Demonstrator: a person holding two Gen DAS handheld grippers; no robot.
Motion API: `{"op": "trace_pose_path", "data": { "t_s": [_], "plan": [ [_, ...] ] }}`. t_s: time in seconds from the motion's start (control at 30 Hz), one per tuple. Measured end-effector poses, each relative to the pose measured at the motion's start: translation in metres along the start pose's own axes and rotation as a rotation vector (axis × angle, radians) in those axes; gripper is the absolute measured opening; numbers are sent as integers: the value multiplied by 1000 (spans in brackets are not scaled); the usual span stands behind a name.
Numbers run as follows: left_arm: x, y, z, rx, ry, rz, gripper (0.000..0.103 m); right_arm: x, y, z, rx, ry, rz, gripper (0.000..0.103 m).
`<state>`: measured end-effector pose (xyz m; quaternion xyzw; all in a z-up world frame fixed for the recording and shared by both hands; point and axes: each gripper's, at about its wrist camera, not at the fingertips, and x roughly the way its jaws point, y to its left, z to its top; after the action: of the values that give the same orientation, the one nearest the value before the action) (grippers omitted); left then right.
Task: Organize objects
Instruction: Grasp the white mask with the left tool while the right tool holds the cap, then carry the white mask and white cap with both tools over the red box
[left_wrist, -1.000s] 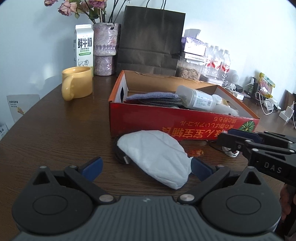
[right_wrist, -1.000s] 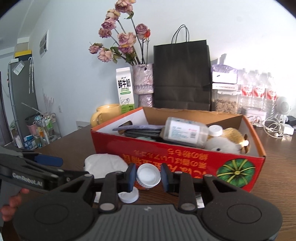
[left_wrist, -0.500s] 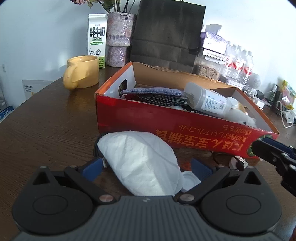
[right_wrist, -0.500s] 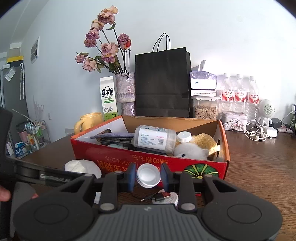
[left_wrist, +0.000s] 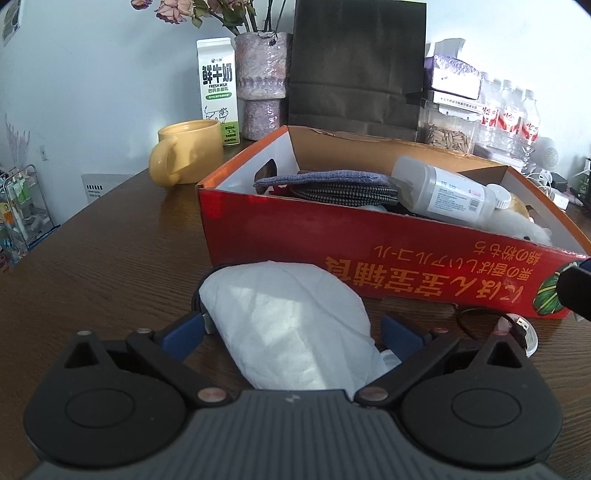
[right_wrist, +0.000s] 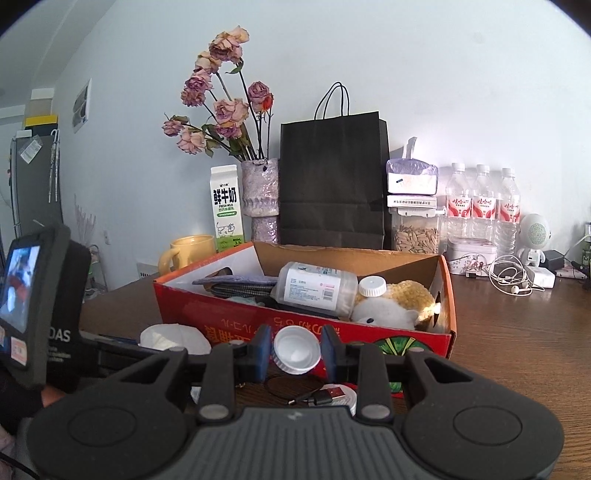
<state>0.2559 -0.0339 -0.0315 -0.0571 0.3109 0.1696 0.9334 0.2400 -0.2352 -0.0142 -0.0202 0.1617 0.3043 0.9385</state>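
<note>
While the right gripper (right_wrist: 296, 350) held a white cap (right_wrist: 296, 350) clamped between its pads, level with the red box's (right_wrist: 303, 321) near wall, presumably for dropping inside, the left gripper (left_wrist: 291, 334) stood open astride the white tissue (left_wrist: 288, 321) on the table (left_wrist: 92, 266).

Both grippers are chunky black plastic: left gripper (left_wrist: 293, 330) and right gripper (right_wrist: 294, 350) have blue finger pads, round knuckle discs, silver rivets, ribbed grey housing.
</note>
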Motion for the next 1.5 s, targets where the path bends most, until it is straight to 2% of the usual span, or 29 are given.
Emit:
{"op": "trace_pose_path", "data": {
  "t_s": [0.1, 0.2, 0.23, 0.3, 0.47, 0.5, 0.53, 0.77, 1.1, 1.3, 1.5],
  "plan": [
    [0, -1, -1, 8, -1, 6, 101, -2, 1, 0, -1, -4, 1, 28],
    [-3, 0, -4, 17, -11, 2, 92, -2, 1, 0, -1, -4, 1, 28],
    [-4, 1, -5, 16, -11, -4, 86, -2, 1, 0, -1, -4, 1, 28],
    [-7, 5, -7, 6, -3, -32, 82, -2, 1, 0, -2, -4, -1, 28],
    [-16, 14, -13, 8, 1, -71, 76, -2, 2, -2, -5, 1, -8, 28],
    [-19, 16, -14, 11, -1, -78, 71, -2, 3, -2, -6, 2, -10, 28],
    [-22, 19, -16, 12, -7, -87, 59, -2, 3, -2, -7, 2, -12, 28],
    [-42, 39, -22, 21, -38, -128, 59, 0, 2, -4, -10, 13, -28, 28],
    [-71, 66, -4, 6, -125, -187, 61, 3, 3, -6, -17, 31, -53, 28],
    [-77, 66, 11, 43, -168, -227, 61, 3, 5, -3, -23, 25, -63, 28],
    [-71, 56, 36, 76, -217, -259, 62, 5, 5, 15, -38, -2, -77, 28]
  ]
}}
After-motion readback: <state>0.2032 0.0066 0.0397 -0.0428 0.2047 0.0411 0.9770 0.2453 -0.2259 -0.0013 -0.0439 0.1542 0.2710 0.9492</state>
